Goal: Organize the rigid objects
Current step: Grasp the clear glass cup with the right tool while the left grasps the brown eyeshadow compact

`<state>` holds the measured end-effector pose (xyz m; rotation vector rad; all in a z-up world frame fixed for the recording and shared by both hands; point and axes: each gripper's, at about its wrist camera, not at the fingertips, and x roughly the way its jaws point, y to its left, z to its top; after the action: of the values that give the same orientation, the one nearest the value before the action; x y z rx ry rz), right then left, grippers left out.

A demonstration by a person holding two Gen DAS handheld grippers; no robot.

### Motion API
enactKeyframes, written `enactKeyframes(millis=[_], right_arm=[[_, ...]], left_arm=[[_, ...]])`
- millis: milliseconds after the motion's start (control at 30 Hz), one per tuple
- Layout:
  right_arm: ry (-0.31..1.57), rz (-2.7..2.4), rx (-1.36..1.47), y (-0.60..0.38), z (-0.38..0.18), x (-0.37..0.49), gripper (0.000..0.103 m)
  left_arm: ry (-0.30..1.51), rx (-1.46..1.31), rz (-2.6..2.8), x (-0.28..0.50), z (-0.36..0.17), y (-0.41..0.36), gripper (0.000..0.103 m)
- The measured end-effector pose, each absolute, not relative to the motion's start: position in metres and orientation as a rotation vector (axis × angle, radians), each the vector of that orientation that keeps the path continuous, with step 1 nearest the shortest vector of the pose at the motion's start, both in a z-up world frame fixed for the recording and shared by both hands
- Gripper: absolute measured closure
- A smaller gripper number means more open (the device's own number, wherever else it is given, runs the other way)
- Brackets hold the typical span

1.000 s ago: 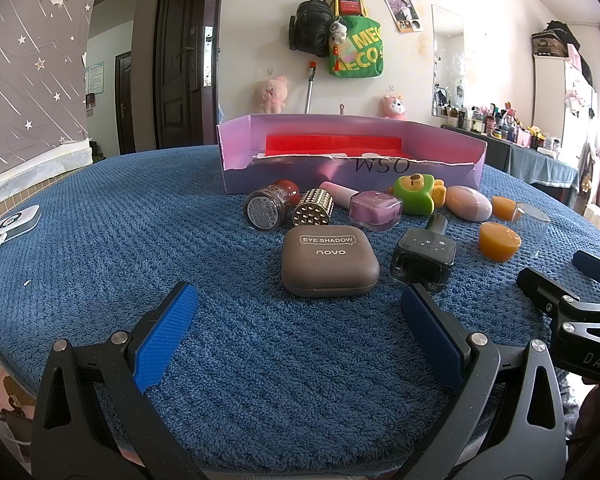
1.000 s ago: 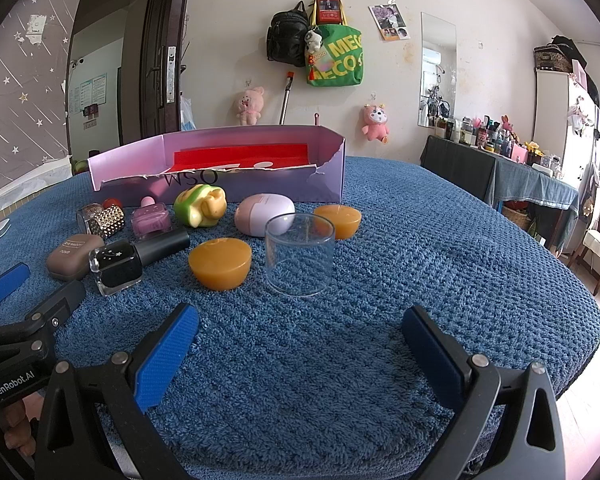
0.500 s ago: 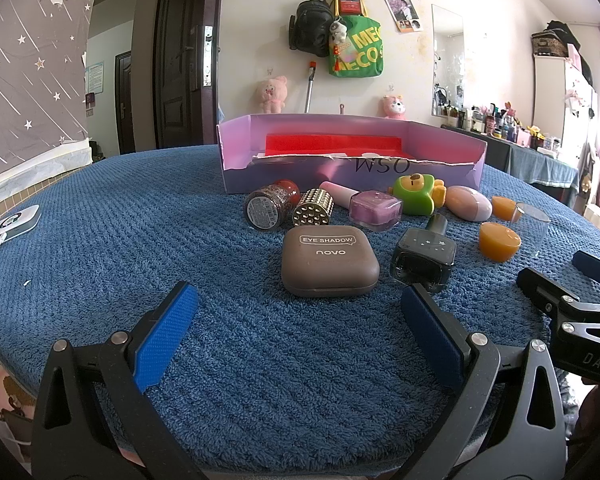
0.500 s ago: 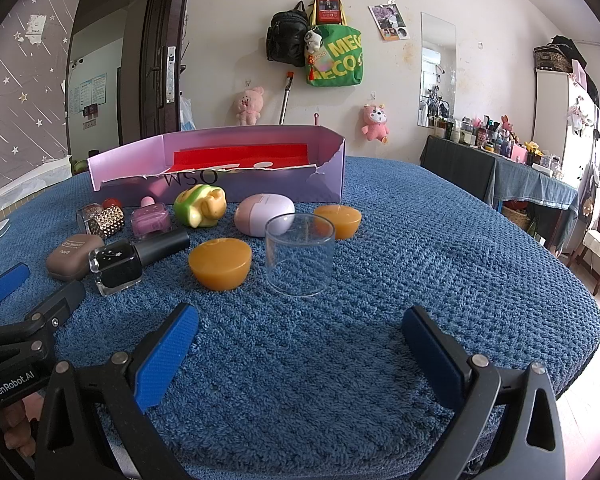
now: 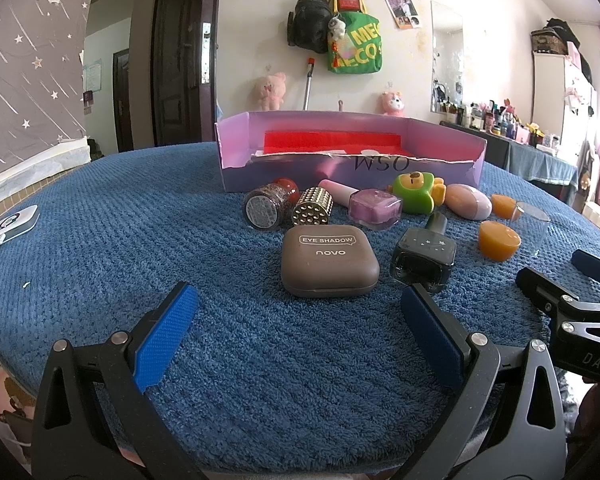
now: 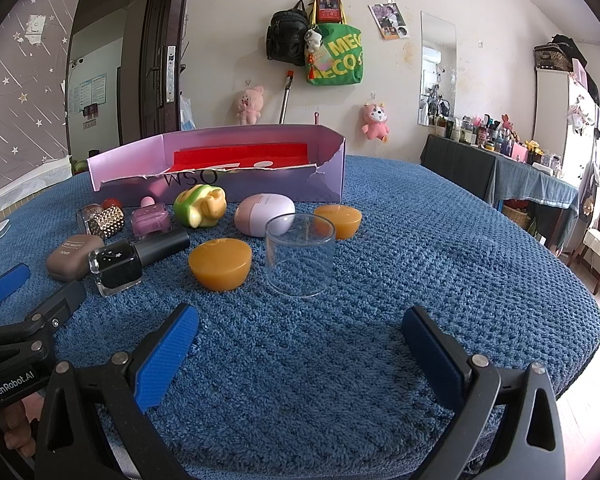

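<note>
Small items lie on a blue cloth before a purple box [image 5: 440, 168] with a red floor [image 6: 332, 184]. A brown eye-shadow case [image 5: 329, 260] lies just ahead of my open, empty left gripper [image 5: 296, 336], with a black nail-polish bottle [image 5: 424, 258] to its right. A clear cup [image 6: 300, 260] and an orange half-dome [image 6: 220, 264] stand ahead of my open, empty right gripper [image 6: 296, 352]. Farther back are a green toy [image 6: 200, 210], a pink oval case [image 6: 264, 220], a purple bottle [image 6: 151, 220], a studded cylinder [image 5: 312, 212] and a second orange piece [image 6: 338, 220].
The right gripper's fingers [image 5: 548, 292] show at the right edge of the left wrist view. A white device with a cable [image 5: 12, 226] lies at the far left of the cloth. The table edge drops off to the right [image 6: 580, 320], with a dresser beyond.
</note>
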<state>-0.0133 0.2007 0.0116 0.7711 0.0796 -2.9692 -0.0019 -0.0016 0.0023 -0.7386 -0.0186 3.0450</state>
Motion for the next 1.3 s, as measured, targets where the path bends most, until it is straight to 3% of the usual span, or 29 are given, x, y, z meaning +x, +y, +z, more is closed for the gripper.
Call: enactKeyframes(millis=[467, 700, 900, 1000, 1067, 1200, 1267, 1300], right_arm=[[0.136, -2.951, 0.778, 0.217, 0.059, -0.044, 0.0], [0.082, -2.926, 0.873, 0.226, 0.059, -0.06, 0.0], [0.142, -2.951, 0.924, 0.223, 0.049, -0.061, 0.001], [0.158, -2.939, 0.962, 0.222, 0.042, -0.064, 0.007], [0.145, -2.919, 0.988, 0.223, 0.039, -0.067, 0.01], [0.135, -2.893, 0.993, 0.223, 0.036, -0.068, 0.019], [0.106, -2.853, 0.992, 0.223, 0.035, -0.069, 0.032], [0.077, -2.817, 0.99, 0.223, 0.034, -0.069, 0.048]], left_arm=[[0.025, -0.863, 2.915, -0.033, 0.047, -0.009, 0.0], [0.004, -1.039, 2.853, -0.051, 0.039, -0.014, 0.0], [0.02, -1.1, 2.838, -0.056, 0.031, -0.015, 0.0], [0.06, -1.13, 2.835, -0.059, 0.027, -0.011, 0.001], [0.06, -1.153, 2.809, -0.061, 0.025, -0.01, 0.013], [0.058, -1.145, 2.793, -0.063, 0.026, -0.006, 0.026], [0.061, -1.134, 2.787, -0.064, 0.028, -0.005, 0.046], [0.058, -1.128, 2.778, -0.064, 0.029, -0.004, 0.046]])
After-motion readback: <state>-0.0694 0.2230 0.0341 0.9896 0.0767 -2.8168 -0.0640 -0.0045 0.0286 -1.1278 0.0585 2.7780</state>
